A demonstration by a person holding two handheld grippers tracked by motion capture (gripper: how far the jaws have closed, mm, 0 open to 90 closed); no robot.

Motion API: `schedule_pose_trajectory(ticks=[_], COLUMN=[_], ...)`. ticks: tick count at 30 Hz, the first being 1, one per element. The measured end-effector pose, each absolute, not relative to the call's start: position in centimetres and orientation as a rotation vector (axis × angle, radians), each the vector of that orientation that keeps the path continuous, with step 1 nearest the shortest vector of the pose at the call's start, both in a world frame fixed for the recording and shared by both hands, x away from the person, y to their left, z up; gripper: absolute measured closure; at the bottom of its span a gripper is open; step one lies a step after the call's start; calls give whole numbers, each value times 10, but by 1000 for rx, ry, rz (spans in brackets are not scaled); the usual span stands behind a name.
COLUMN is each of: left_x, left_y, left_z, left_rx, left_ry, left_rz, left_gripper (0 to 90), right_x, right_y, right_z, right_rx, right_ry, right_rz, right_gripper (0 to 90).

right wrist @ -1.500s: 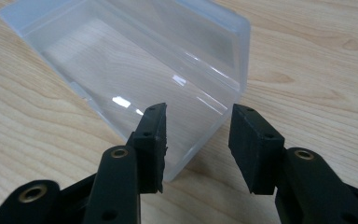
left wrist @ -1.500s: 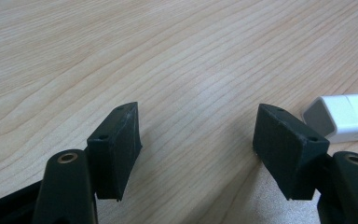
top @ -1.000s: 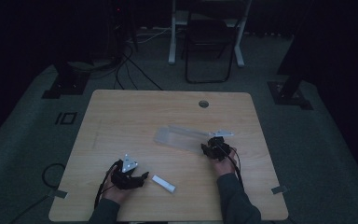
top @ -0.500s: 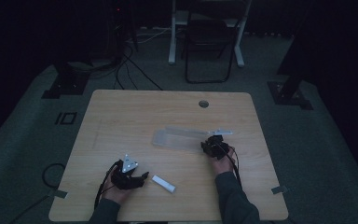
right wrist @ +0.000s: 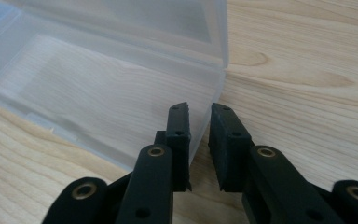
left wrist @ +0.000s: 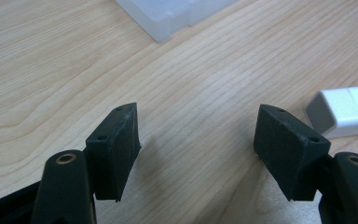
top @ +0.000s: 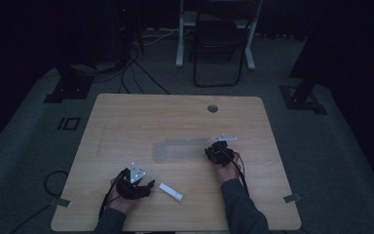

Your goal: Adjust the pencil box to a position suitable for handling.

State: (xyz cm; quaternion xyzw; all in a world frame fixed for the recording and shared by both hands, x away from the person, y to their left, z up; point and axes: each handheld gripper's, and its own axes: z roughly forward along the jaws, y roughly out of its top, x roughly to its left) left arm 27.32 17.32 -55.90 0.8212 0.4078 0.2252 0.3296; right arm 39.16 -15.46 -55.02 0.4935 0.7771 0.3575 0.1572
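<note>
A clear plastic box [top: 182,148] lies open in the middle of the wooden table [top: 175,112]. My right gripper [top: 214,152] is at the box's right end. Its jaws have just been closing, with one pad inside the box [right wrist: 98,84] and one outside, and they stand narrow around the thin side wall. Near the front left, my left gripper [top: 148,185] rests open with only bare wood between its pads [left wrist: 116,149]. A small white block [top: 171,191] lies just right of it, and it also shows at the right edge [left wrist: 345,109] in the left gripper view.
A round cable hole [top: 213,108] sits near the table's far edge. Beyond the table stand a chair and desk legs [top: 219,53] on dark carpet with cables. A corner of the clear box [left wrist: 168,14] lies ahead of my left gripper.
Both hands stay where they were. The clear box looks slightly straighter on the table than a second ago.
</note>
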Motion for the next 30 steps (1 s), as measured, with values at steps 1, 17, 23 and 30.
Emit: schedule_pose_trajectory(ticks=[1,17,23,30], left_x=[273,275,274,274], left_y=[173,180,178,180], left_z=[-559,-556,-557,-556], left_rx=[2147,2116,2130,2124], left_ry=[1070,1136,1132,1136], left_rz=[595,664,685,685], left_gripper=[298,237,192,181], right_x=[392,389,389,390], right_y=[-153,-119,-105,-91], right_z=[-550,-550,-550,-551], right_rx=[1405,1295,1266,1228], right_ry=[2228,2315,2340,2368], right_rz=[1025,1035,1031,1022], right_gripper=[791,826,845,848])
